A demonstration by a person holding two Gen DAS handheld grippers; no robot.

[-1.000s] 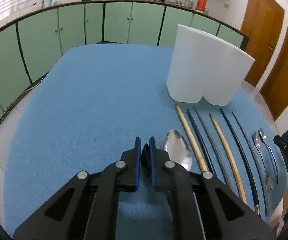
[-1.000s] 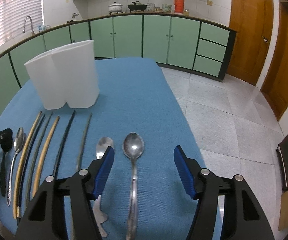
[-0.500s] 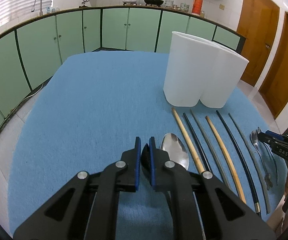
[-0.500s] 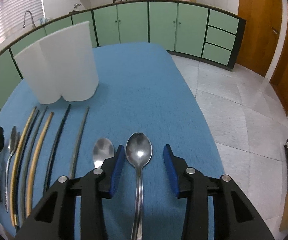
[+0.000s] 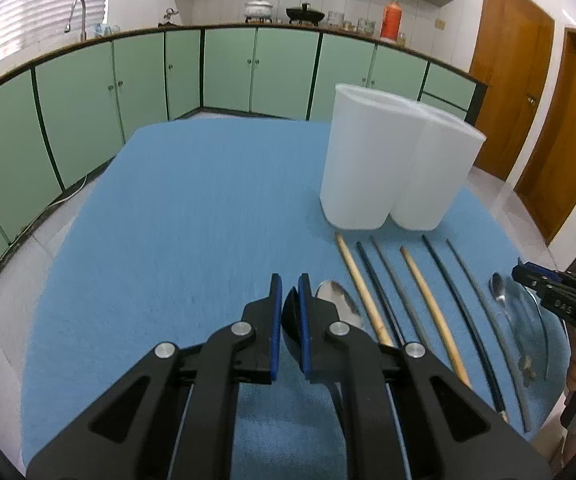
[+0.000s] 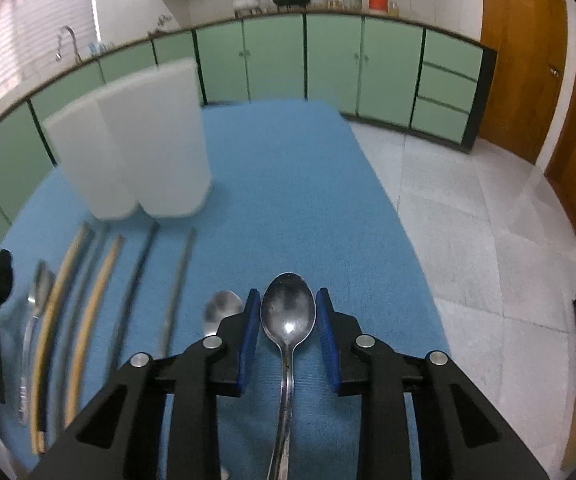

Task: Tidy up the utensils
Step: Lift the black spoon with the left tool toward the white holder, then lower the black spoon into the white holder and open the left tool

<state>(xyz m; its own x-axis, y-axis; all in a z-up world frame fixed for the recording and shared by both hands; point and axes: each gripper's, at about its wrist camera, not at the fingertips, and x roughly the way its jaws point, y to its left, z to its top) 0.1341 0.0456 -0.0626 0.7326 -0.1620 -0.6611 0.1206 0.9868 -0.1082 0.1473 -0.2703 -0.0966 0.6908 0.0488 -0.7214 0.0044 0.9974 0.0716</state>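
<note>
With the right gripper point(image 6: 287, 338) closing around the shiny steel spoon point(image 6: 288, 312) on the blue cloth, its pads should meet the narrow neck squarely, while the left gripper point(image 5: 288, 330) pinches a black spoon point(image 5: 290, 312).

Six chopsticks point(image 5: 433, 310) are counted, four spoons point(image 6: 288, 314), of which one is black, and one white holder point(image 5: 395, 168) of two compartments.
</note>
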